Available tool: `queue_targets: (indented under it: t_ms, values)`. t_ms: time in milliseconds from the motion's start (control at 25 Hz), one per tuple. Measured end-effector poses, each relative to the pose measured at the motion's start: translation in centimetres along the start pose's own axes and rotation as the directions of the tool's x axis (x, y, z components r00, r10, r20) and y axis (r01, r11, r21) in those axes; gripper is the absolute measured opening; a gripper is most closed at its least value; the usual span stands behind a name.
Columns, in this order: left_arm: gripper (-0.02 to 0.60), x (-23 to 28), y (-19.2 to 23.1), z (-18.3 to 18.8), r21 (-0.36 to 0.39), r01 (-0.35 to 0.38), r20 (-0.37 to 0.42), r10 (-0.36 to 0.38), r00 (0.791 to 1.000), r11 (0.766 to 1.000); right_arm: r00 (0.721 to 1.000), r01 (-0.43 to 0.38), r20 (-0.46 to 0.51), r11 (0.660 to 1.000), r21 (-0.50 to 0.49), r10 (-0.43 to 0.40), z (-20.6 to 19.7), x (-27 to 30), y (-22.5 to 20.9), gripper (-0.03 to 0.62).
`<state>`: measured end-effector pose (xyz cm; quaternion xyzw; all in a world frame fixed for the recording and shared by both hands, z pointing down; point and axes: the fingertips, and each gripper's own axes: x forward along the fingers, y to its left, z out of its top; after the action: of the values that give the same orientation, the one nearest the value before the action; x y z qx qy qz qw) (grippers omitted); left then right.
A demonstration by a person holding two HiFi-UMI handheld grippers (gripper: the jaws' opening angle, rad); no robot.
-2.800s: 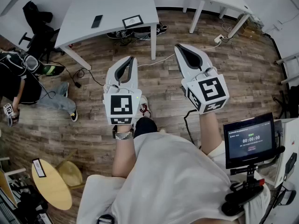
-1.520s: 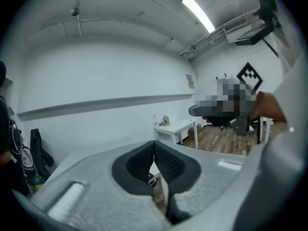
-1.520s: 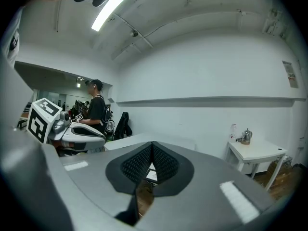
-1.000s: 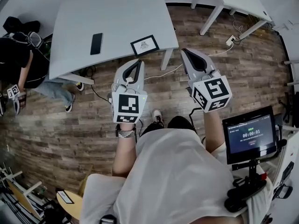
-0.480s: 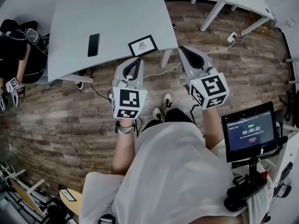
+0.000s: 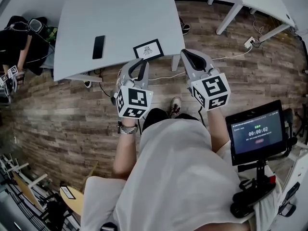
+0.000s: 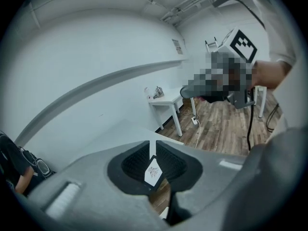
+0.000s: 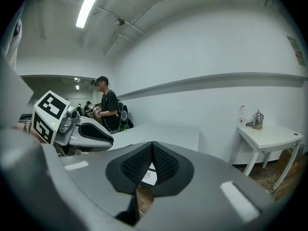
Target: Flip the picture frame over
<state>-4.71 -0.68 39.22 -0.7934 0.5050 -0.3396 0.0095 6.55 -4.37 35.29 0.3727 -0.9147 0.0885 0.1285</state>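
Step in hand: approach; the flip itself was not yet begun.

- The black-rimmed rectangular picture frame (image 6: 148, 49) was seen lying flat, print side up, at the near edge of the pale grey rectangular counter (image 6: 120, 18), close to its near right corner. A flat black phone (image 6: 98, 46) was lying further left along the same edge, well apart from the frame.
- The left hand-held gripper (image 6: 139, 62) was held just short of the near edge, near the frame but not touching it. Its jaws had just been opening and stood a crack apart. Nothing was between them; the frame was only sighted through the gap.
- The right hand-held gripper (image 6: 189, 53) was held off the near right corner, beside the frame, with its jaws together and empty.

Next move, as judged: both pairs of jaws would have to be opened wider and brought down to the frame. One rim, probably the one nearest the counter edge, would have to be pinched or levered up, since a flat frame offers little purchase. The other hand-held gripper would likely be needed to stop it sliding.
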Motion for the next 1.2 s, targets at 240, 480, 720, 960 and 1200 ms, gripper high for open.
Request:
queue_targets:
  t_ms: [240,480,720,960,1200]
  values:
    - [0.048,1.9,-1.7,-2.0,0.026,0.039,-0.066,-0.037,0.997,0.999,0.998,-0.026,-0.050,1.000,0.012,0.027,-2.8,0.9,-0.1,0.003]
    - [0.054,5.1,-1.7,-4.3,0.048,0.080,-0.135,-0.073,0.988,0.996,0.994,-0.031,-0.103,1.000,0.004,0.031,-4.8,2.9,-0.3,0.003]
    - [0.075,8.9,-2.4,-8.2,0.177,0.140,-0.257,-0.092,0.962,0.974,0.987,-0.031,-0.154,0.999,0.017,0.033,-7.0,3.9,-0.4,0.003]
    - [0.085,10.9,-3.0,-11.5,0.180,0.216,-0.324,-0.149,0.934,0.960,0.975,-0.033,-0.219,0.998,0.048,0.043,-9.8,5.3,0.1,0.003]
    - [0.094,13.4,-3.2,-14.3,0.344,0.299,-0.396,-0.151,0.906,0.890,0.959,-0.007,-0.282,0.995,0.102,0.035,-12.3,8.0,-0.6,0.003]
